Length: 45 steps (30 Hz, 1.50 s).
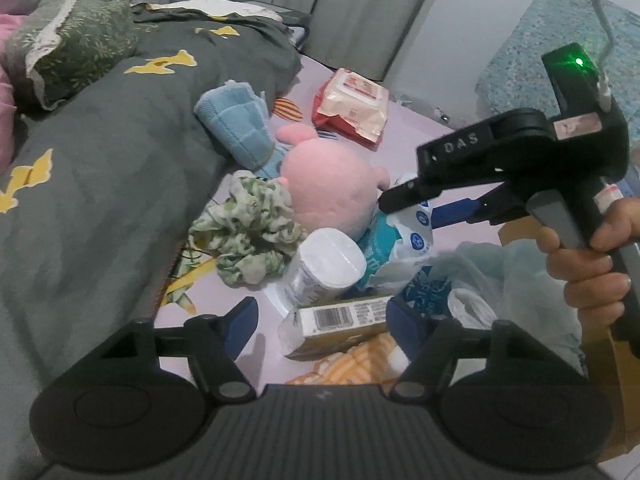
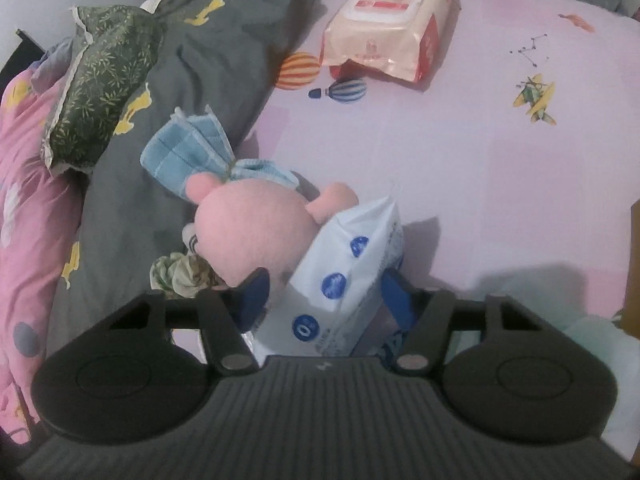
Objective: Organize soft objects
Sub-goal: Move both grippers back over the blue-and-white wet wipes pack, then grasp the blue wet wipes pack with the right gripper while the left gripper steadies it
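Observation:
A pink plush toy (image 1: 328,188) lies on the lilac bed sheet (image 1: 400,136) beside a blue checked cloth (image 1: 236,120) and a green floral scrunchie (image 1: 252,232). My right gripper (image 2: 326,296) is shut on a white soft pack with blue dots (image 2: 344,276), right next to the plush (image 2: 256,228). In the left wrist view the right gripper (image 1: 404,200) pinches that pack (image 1: 416,228). My left gripper (image 1: 320,320) is open around a carton with a barcode (image 1: 340,324), its jaws wide on either side of it.
A red-and-white wipes pack (image 1: 352,104) lies further back on the sheet. A grey quilt with yellow shapes (image 1: 100,160) and a green pillow (image 1: 76,28) fill the left. A white cylinder (image 1: 324,268), an orange striped cloth (image 1: 352,364) and clear plastic bags (image 1: 500,272) lie near the left gripper.

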Each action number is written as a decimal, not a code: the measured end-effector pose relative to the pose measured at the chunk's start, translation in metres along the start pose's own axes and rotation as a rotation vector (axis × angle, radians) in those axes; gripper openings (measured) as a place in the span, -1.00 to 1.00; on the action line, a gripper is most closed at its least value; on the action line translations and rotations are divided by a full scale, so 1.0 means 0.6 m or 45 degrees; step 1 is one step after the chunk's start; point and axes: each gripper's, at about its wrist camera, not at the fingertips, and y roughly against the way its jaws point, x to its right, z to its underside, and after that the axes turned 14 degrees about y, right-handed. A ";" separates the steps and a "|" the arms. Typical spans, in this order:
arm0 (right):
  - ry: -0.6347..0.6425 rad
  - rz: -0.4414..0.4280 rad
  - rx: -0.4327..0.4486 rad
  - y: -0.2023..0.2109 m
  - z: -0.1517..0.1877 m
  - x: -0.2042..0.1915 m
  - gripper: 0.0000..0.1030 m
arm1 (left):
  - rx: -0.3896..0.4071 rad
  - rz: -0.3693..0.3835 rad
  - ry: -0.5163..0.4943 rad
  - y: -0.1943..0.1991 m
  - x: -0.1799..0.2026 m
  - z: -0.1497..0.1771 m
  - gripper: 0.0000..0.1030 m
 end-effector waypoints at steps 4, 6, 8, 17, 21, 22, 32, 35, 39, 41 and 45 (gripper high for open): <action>-0.069 -0.040 -0.027 0.013 0.009 0.037 -0.06 | 0.006 0.027 -0.014 -0.002 0.005 -0.005 0.29; -0.094 -0.005 -0.035 0.029 0.015 0.058 -0.06 | 0.016 0.051 -0.023 -0.001 0.008 -0.006 0.27; -0.113 0.033 -0.032 0.040 0.021 0.079 -0.06 | 0.021 0.072 -0.033 -0.002 0.012 -0.008 0.26; -0.279 -0.037 -0.085 0.018 0.027 0.124 -0.01 | 0.020 0.130 -0.057 -0.017 0.033 -0.019 0.17; -0.301 -0.064 -0.095 0.015 0.028 0.126 0.04 | 0.031 0.179 -0.086 -0.028 0.054 -0.031 0.16; -0.295 -0.065 -0.096 0.015 0.028 0.125 0.05 | 0.027 0.180 -0.107 -0.032 0.062 -0.033 0.16; -0.223 -0.082 -0.069 -0.010 -0.001 0.126 -0.18 | -0.037 0.122 -0.201 -0.076 0.099 -0.030 0.16; -0.212 -0.108 -0.037 -0.012 -0.019 0.131 -0.28 | -0.042 0.106 -0.192 -0.086 0.104 -0.035 0.16; -0.236 -0.097 -0.029 -0.027 -0.026 0.150 -0.29 | -0.074 0.090 -0.184 -0.102 0.116 -0.039 0.17; -0.289 -0.132 -0.040 -0.029 -0.018 0.164 -0.26 | -0.093 0.088 -0.189 -0.109 0.121 -0.041 0.17; -0.336 -0.205 -0.051 -0.020 -0.001 0.180 -0.23 | -0.131 0.092 -0.193 -0.120 0.132 -0.049 0.20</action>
